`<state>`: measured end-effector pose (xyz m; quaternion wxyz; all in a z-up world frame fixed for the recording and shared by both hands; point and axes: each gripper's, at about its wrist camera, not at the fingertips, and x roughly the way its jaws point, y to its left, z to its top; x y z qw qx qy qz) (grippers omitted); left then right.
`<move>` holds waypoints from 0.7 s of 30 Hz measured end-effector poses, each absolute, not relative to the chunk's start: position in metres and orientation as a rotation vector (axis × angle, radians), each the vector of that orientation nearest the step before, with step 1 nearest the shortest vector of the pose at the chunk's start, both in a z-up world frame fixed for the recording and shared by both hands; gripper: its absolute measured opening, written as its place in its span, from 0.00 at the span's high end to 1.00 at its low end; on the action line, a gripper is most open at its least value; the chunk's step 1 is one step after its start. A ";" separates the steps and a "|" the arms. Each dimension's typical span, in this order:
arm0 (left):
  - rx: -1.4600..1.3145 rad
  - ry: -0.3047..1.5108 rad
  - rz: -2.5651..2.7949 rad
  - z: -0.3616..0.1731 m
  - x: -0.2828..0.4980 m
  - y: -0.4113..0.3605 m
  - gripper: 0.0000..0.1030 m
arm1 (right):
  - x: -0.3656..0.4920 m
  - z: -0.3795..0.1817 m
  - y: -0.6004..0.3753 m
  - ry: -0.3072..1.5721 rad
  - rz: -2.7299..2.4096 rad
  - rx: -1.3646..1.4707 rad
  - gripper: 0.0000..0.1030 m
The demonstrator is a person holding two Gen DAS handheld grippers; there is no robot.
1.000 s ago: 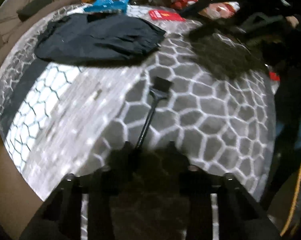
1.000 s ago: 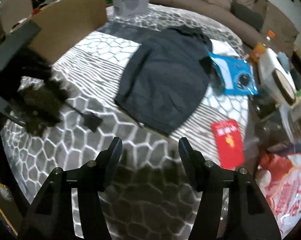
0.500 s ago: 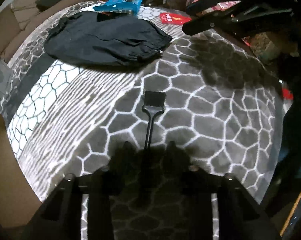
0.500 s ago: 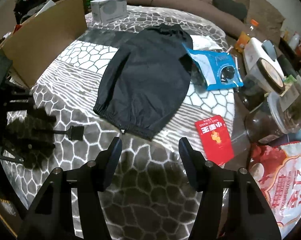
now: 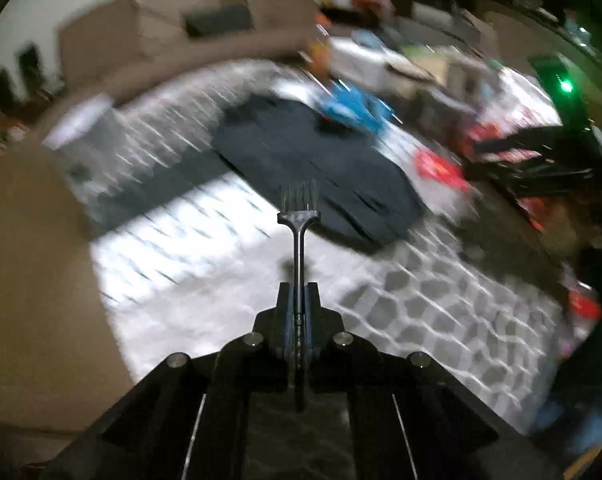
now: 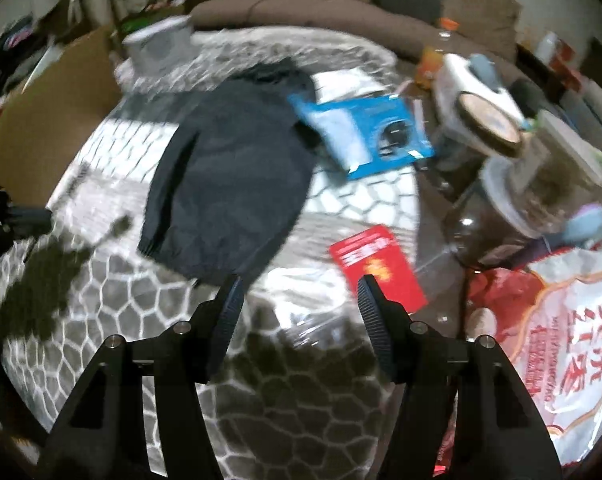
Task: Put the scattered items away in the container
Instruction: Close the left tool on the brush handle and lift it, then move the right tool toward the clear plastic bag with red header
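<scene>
My left gripper (image 5: 299,286) points down over the patterned tablecloth (image 5: 441,320). Its jaws are closing tight on the thin handle of a black brush (image 5: 299,204), which sticks out ahead, lifted off the cloth. The view is motion-blurred. A black garment (image 5: 313,160) (image 6: 233,168) lies spread on the cloth beyond. A blue package (image 6: 365,132) rests at its far edge, and a red envelope (image 6: 377,268) lies to the right. My right gripper (image 6: 299,284) is open and holds nothing, just short of the red envelope. A cardboard box (image 6: 49,108) (image 5: 33,260) stands at the table's left side.
A small grey box (image 6: 161,44) sits at the far end of the table. Jars (image 6: 541,184), a white appliance (image 6: 473,80) and a red-and-white snack bag (image 6: 561,320) crowd the right side. A brown sofa (image 6: 341,4) runs behind.
The left gripper shut on the brush handle and lifted it off the cloth while rolling. The right gripper moved right, closer to the red envelope, still open.
</scene>
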<state>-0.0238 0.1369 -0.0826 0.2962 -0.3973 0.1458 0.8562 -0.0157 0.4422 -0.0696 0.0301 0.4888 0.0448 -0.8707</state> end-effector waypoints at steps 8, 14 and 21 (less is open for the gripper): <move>-0.972 0.271 2.468 -0.059 -0.038 0.106 0.95 | -0.009 -0.055 0.486 0.081 -2.747 1.527 0.24; -0.993 0.279 2.439 -0.059 -0.035 0.114 0.95 | -0.033 -0.094 0.477 0.118 -2.707 1.614 0.24; -0.993 0.330 2.417 -0.060 -0.027 0.119 0.95 | -0.064 -0.131 0.476 0.126 -2.731 1.738 0.13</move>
